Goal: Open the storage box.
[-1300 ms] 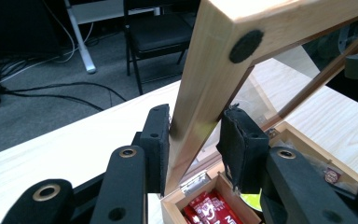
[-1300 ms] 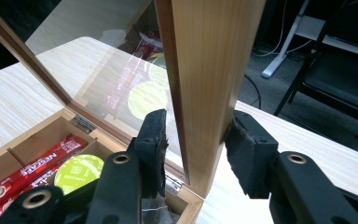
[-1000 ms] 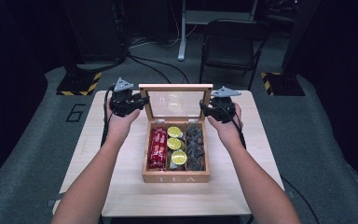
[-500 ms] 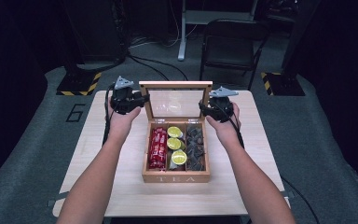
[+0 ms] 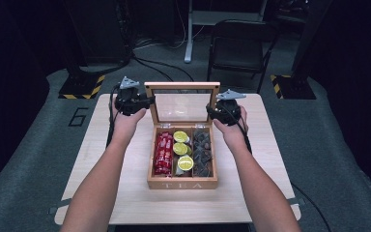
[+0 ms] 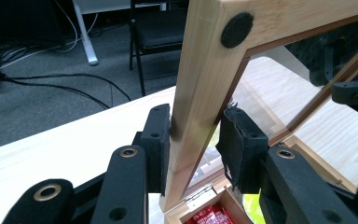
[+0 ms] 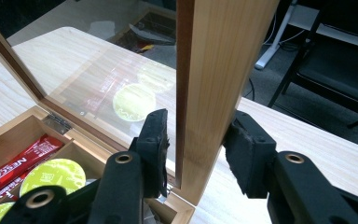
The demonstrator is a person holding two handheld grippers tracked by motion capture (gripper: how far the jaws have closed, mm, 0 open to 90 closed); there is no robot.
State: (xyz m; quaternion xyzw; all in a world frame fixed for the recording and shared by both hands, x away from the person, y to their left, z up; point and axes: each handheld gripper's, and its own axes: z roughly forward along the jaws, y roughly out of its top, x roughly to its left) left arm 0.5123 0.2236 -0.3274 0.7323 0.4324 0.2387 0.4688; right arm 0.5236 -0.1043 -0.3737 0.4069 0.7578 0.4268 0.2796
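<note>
A wooden tea box (image 5: 182, 183) stands mid-table with its glass-paned lid (image 5: 182, 85) raised upright. Inside lie red sachets (image 5: 164, 152), lime-green round pods (image 5: 181, 148) and dark pieces (image 5: 202, 152). My left gripper (image 5: 145, 102) is at the lid's left post, and both pads of that left gripper (image 6: 193, 126) press on the wood. At the lid's right post is my right gripper (image 5: 215, 110). The jaws of the right gripper (image 7: 198, 133) have just been closing around the post. One pad (image 7: 242, 154) touches the wood and the other stands a sliver off.
The box sits on a pale wooden table (image 5: 270, 159) with bare room left, right and in front of it. Behind the table are a black chair (image 5: 241, 48), floor cables (image 5: 164, 65) and stands with yellow-black striped bases (image 5: 79, 89).
</note>
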